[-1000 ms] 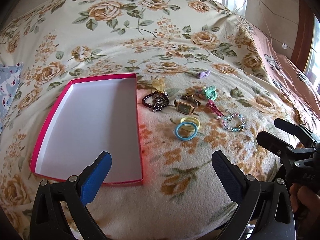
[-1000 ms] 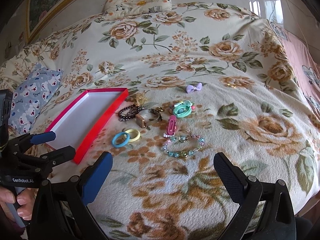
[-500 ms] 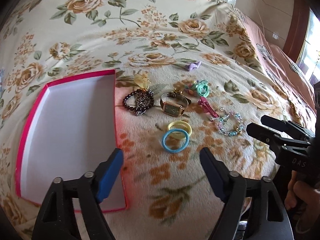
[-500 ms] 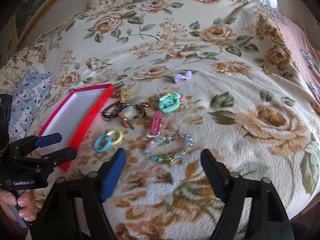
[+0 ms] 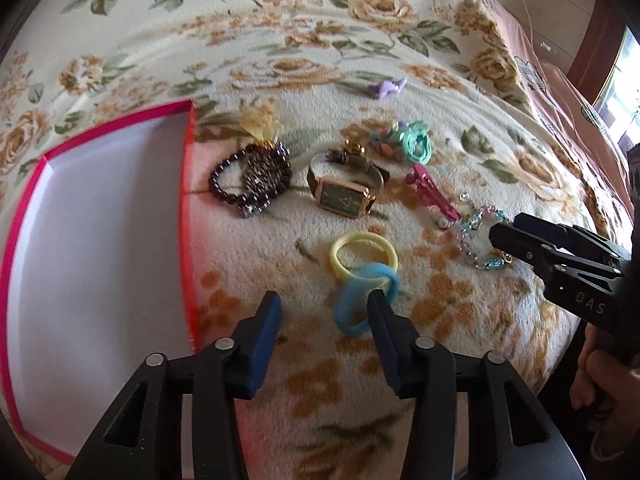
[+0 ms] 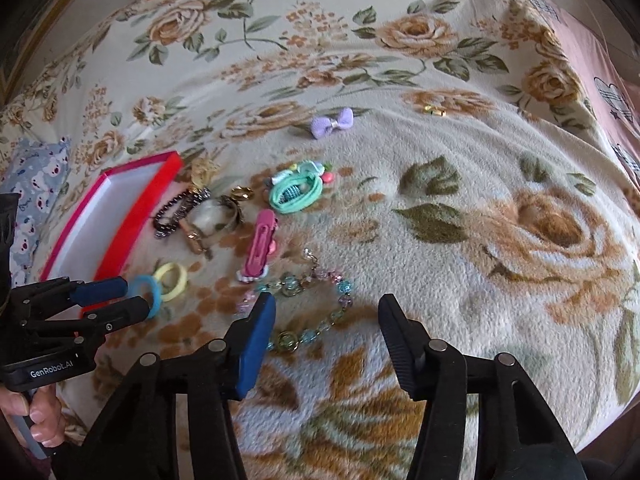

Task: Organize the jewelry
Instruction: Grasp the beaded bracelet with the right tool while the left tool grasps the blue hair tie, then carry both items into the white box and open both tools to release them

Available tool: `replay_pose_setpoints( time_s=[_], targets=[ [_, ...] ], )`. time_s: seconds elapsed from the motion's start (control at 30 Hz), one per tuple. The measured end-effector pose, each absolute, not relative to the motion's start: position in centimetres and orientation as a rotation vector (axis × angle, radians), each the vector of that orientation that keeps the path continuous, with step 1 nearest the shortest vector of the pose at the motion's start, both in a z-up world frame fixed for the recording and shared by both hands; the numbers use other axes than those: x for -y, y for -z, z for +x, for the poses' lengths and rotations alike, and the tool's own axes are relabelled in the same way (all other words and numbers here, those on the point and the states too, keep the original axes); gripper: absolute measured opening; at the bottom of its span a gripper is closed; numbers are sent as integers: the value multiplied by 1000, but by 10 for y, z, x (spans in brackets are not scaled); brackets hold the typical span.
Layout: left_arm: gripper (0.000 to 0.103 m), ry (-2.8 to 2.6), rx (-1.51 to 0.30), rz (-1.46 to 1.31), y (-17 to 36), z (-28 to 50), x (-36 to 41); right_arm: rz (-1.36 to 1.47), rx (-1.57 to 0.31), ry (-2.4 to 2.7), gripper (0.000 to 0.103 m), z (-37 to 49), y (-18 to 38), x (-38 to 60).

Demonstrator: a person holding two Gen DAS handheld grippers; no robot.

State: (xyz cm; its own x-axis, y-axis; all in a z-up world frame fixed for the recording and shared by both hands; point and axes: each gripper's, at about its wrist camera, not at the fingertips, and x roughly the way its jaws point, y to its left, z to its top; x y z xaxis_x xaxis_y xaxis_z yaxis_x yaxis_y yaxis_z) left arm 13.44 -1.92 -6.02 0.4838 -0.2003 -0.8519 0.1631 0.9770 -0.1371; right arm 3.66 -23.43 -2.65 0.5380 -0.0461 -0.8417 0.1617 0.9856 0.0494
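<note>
The left tongs (image 5: 324, 312), half-narrowed after closing, straddle the blue hair tie (image 5: 366, 298) without pinching it; the right tongs (image 6: 326, 314), likewise narrowing, hang above the beaded bracelet (image 6: 308, 308) on the bed (image 6: 480, 200).

Left gripper (image 5: 324, 308) jaws half open, just been closing; blue ring (image 5: 352, 304) between them, right finger over its rim, grip unclear. Yellow ring (image 5: 362, 254) touches the blue ring behind it. Watch (image 5: 344, 188), dark bead bracelet (image 5: 252, 182), pink clip (image 5: 432, 196) on floral blanket (image 5: 280, 40). Red-rimmed white box (image 5: 96, 240) at left. Right gripper (image 5: 504, 232) over pastel bead bracelet (image 5: 476, 240).
</note>
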Motion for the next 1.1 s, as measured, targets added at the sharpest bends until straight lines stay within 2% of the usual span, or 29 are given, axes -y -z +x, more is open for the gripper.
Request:
replay_pose_setpoints(
  time_s=[0.1,0.17,0.23,0.27,0.3,1.1],
  targets=[
    [32,236,-1042,-41,64,139,20,106,-1014,130,47,39,34,233],
    [23,243,-1037,-32,66,140,22,88,-1012,129,39,40,34,232],
    [12,254,-1034,-35,67,140,23,86,-1014,131,21,40,34,232],
    [6,256,-1031,-34,67,138,24,85,-1013,129,18,40,34,232],
    [5,259,-1028,-33,67,137,24,84,-1013,130,8,40,34,232],
    [2,161,-896,-158,11,70,-47,29,-835,-52,7,51,-38,160]
  ],
)
